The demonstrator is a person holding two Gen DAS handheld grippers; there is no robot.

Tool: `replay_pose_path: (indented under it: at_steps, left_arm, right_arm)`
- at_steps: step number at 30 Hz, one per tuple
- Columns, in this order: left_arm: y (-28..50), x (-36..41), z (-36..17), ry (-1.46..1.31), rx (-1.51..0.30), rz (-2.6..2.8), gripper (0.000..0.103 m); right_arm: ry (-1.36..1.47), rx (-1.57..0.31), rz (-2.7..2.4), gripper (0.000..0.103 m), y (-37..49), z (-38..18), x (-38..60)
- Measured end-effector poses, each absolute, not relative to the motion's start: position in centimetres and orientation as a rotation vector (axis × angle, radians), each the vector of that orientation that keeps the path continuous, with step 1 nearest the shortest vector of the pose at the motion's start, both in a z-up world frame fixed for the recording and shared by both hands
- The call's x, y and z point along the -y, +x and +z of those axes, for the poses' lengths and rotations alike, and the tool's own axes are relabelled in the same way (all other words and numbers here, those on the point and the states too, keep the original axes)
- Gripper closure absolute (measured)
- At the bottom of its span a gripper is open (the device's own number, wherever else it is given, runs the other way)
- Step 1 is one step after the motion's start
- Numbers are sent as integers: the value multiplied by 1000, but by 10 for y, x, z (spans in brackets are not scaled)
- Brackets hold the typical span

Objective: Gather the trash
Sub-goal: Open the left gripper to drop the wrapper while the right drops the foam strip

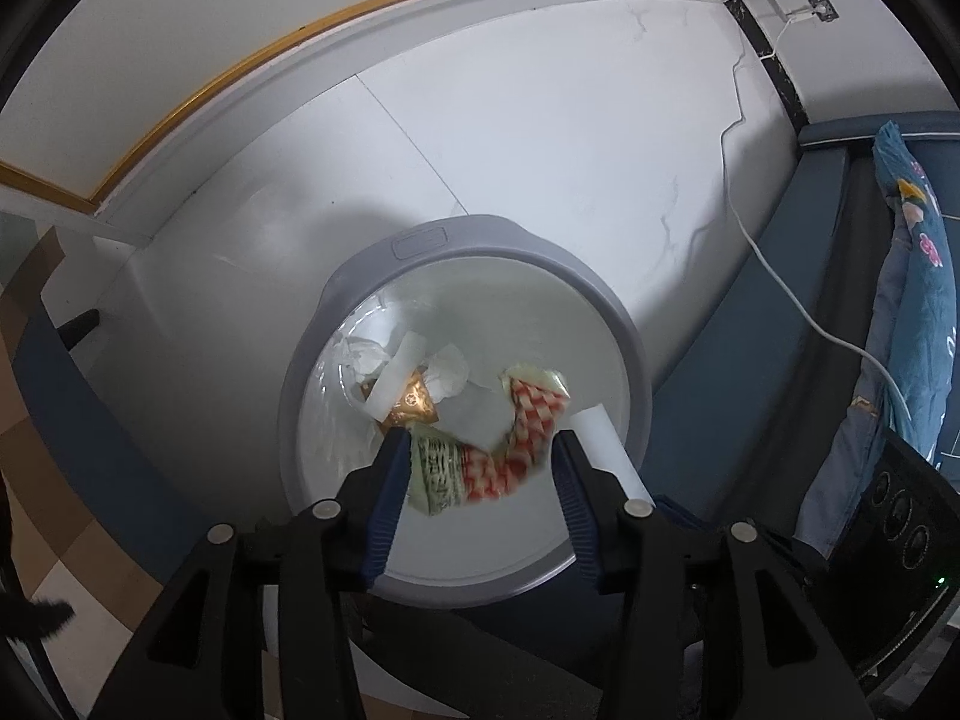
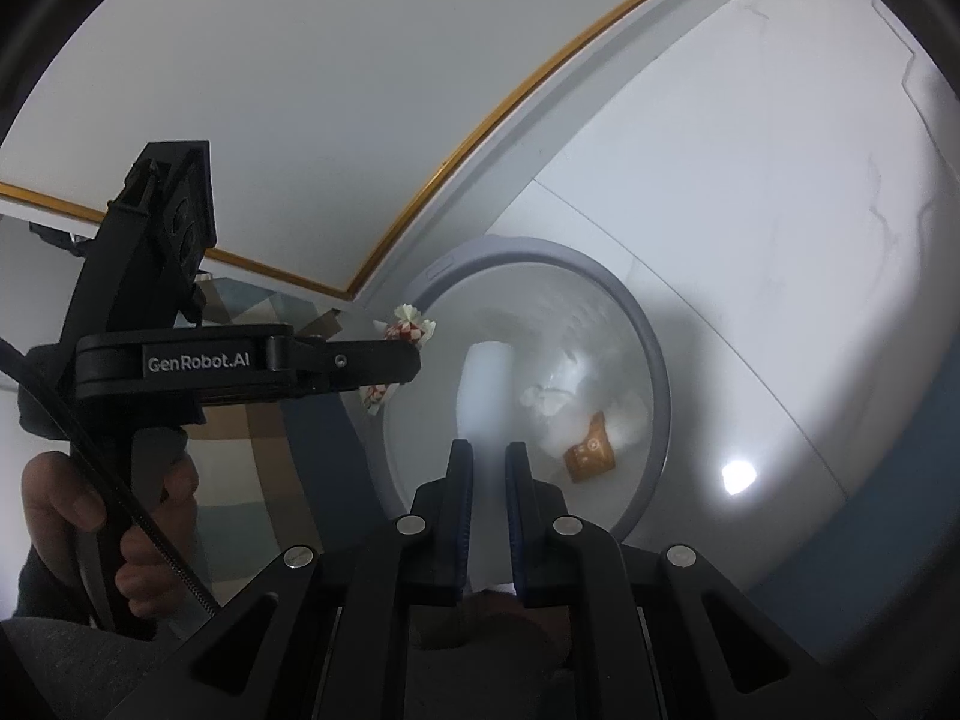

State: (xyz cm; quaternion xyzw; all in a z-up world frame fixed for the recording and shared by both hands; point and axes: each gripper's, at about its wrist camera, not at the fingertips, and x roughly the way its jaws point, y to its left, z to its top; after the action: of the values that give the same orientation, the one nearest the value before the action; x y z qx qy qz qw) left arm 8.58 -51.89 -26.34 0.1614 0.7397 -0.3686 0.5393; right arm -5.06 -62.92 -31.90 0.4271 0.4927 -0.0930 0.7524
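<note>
A round grey-rimmed trash bin (image 1: 354, 276) stands on the white floor; it also shows in the right wrist view (image 2: 657, 360). Inside lie crumpled white tissues (image 1: 366, 360), an orange wrapper (image 1: 414, 405) and a white tube. My left gripper (image 1: 480, 450) is open above the bin, and a red-and-white checked wrapper (image 1: 510, 450) hangs between its fingers, touching the left pad. From the right wrist view the same wrapper (image 2: 411, 327) sticks out around the left gripper (image 2: 414, 354). My right gripper (image 2: 489, 456) is shut on a white paper tube (image 2: 487, 384) over the bin; the tube also shows in the left wrist view (image 1: 606, 450).
A white wall with a gold-trimmed panel (image 1: 198, 96) is behind the bin. A bed with a blue frame (image 1: 750, 312) and floral bedding (image 1: 918, 276) is at the right, with a white cable (image 1: 780, 276) trailing over it. A patterned rug (image 1: 36, 480) lies at the left.
</note>
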Motion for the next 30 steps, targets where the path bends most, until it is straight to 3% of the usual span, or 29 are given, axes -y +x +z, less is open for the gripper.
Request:
replay_pose_path:
  at_steps: [5, 19, 30]
  left_arm:
    - [88, 515, -261, 380, -1741, -854, 42]
    - [91, 498, -236, 377, -1612, -821, 35]
    - [85, 479, -203, 394, -1437, -837, 35]
  right_arm:
    - [931, -1086, -201, 88, -46, -319, 628]
    - [859, -1086, -202, 83, -38, -312, 622]
    - [836, -1070, -256, 58, -48, -294, 626]
